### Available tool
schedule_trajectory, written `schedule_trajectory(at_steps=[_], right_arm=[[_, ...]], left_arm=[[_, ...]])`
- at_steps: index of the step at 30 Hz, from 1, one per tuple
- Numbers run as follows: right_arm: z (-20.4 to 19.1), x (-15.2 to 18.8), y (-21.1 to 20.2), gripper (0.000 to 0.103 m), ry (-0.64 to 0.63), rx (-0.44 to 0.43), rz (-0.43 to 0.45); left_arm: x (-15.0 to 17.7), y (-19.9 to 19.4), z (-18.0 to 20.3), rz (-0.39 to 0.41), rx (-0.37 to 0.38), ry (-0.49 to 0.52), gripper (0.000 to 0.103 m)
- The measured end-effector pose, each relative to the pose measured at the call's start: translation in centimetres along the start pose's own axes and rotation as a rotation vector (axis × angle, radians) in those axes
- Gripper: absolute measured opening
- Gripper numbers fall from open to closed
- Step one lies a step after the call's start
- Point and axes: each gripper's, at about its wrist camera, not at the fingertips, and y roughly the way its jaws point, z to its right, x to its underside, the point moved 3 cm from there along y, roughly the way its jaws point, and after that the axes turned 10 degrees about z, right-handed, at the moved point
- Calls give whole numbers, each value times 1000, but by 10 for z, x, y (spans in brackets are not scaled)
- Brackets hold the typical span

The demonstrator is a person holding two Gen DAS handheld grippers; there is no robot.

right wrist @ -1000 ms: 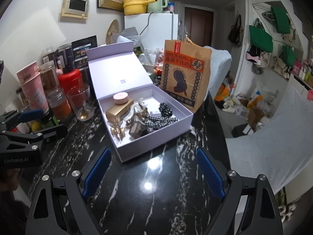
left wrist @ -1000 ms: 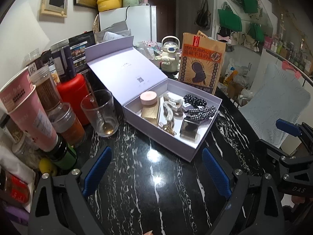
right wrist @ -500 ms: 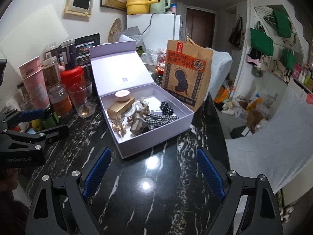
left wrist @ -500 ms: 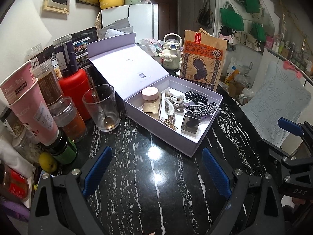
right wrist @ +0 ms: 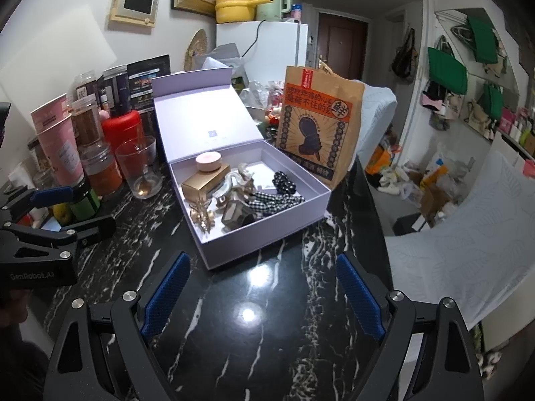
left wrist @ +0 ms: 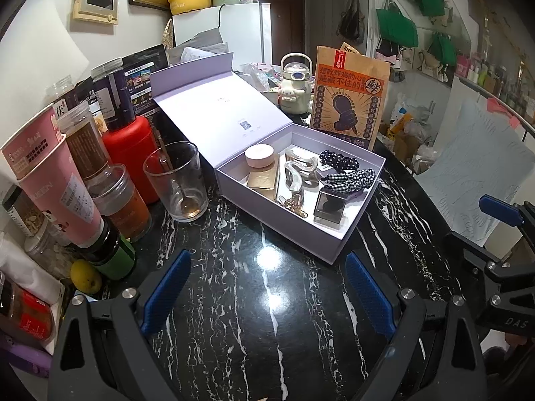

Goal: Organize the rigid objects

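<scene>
An open lavender box [left wrist: 284, 224] [right wrist: 267, 234] stands on the black marble table [left wrist: 234, 317], its lid leaning back. Inside lie a pink round tin [left wrist: 259, 155], a gold case [left wrist: 262, 178], a clear hair claw [left wrist: 296, 173], a gold clip [left wrist: 294, 204], a mirrored cube [left wrist: 329, 207] and checked and dotted scrunchies [left wrist: 347, 177]. My left gripper [left wrist: 266, 257] hovers open just before the box's front edge with nothing between its blue pads. My right gripper [right wrist: 262, 260] is likewise open over bare table near the box's front corner.
Left of the box stand a drinking glass with a spoon [left wrist: 175, 180], a red canister [left wrist: 128, 157], pink cups [left wrist: 57, 187] and several jars. Behind the box are a brown paper bag [left wrist: 349, 100] and a small teapot [left wrist: 296, 87]. The table's edge curves away on the right.
</scene>
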Motion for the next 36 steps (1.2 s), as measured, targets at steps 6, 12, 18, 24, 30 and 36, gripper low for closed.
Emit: schedule_trajectory(at_steps=[6, 12, 18, 24, 30, 36], right_arm=[[2, 0, 1, 90, 0, 6, -2], [1, 0, 3, 90, -3, 8, -6], [2, 0, 4, 90, 0, 8, -9], [3, 0, 4, 90, 0, 9, -9], [3, 1, 4, 90, 0, 10, -8], [3, 1, 4, 90, 0, 9, -9]], left_arm=[[0, 3, 1, -7, 6, 1, 95], [0, 4, 2, -12, 0, 7, 95], [0, 4, 2, -12, 2, 7, 95], [1, 5, 3, -15, -2, 10, 95], [1, 5, 4, -15, -2, 10, 95], [1, 5, 4, -16, -2, 11, 95]])
